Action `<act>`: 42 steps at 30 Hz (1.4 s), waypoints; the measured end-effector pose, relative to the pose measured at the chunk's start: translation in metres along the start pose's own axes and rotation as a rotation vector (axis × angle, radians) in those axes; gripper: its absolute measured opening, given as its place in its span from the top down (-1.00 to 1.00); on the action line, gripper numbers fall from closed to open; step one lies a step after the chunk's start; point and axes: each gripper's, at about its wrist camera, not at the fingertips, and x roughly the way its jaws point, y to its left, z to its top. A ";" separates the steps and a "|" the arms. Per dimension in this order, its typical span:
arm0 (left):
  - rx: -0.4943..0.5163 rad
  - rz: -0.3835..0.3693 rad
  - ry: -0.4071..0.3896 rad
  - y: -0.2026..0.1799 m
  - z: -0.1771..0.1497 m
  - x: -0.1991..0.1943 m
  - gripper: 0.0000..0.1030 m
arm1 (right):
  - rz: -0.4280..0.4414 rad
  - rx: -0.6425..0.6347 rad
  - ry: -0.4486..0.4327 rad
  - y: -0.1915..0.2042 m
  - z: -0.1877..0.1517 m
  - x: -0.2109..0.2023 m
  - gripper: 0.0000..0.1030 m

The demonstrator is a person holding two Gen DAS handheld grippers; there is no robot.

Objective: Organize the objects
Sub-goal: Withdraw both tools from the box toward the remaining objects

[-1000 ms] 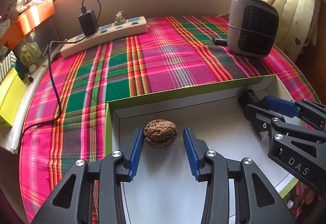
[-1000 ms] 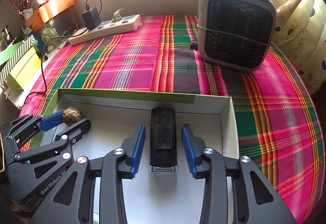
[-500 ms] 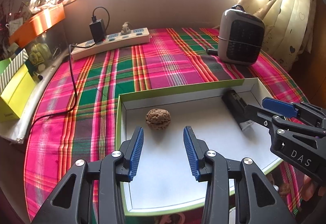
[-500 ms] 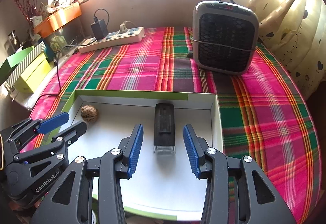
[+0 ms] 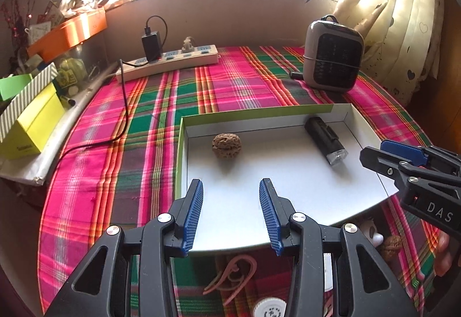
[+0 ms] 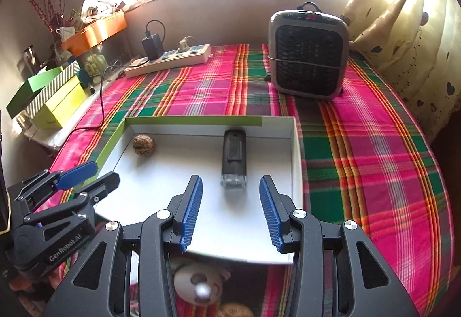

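Observation:
A shallow white box with a green rim (image 5: 259, 112) lies on the plaid cloth. Inside it, a brown walnut (image 5: 226, 145) rests near the back left, and a black torch-like device (image 5: 325, 139) near the back right. My left gripper (image 5: 230, 181) hovers open over the box's front part, a short way back from the walnut, holding nothing. My right gripper (image 6: 230, 177) is open too; the device (image 6: 234, 158) lies just ahead of its tips, untouched by the pads. A second walnut (image 5: 390, 243), a pink clip (image 5: 230, 273) and a plush toy (image 6: 198, 279) lie in front of the box.
A grey heater (image 6: 308, 54) stands at the back right and a power strip (image 5: 170, 63) with a charger at the back left; its cable (image 5: 124, 115) trails over the cloth. Yellow and striped boxes (image 5: 31, 121) sit off the table's left edge. A curtain (image 6: 403, 14) hangs at right.
Both grippers have drawn back and risen from the box. The walnut and the black device, earlier between or close to the fingers, now lie farther ahead in the box.

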 end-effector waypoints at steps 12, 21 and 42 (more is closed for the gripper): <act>-0.013 0.027 -0.008 0.008 -0.022 -0.017 0.24 | 0.006 -0.010 -0.018 -0.011 -0.028 -0.022 0.10; -0.038 0.008 -0.003 0.022 -0.038 -0.026 0.24 | -0.001 -0.012 -0.010 -0.020 -0.048 -0.032 0.09; -0.082 -0.162 0.054 0.034 -0.071 -0.039 0.19 | 0.024 -0.038 0.017 -0.019 -0.082 -0.043 -0.02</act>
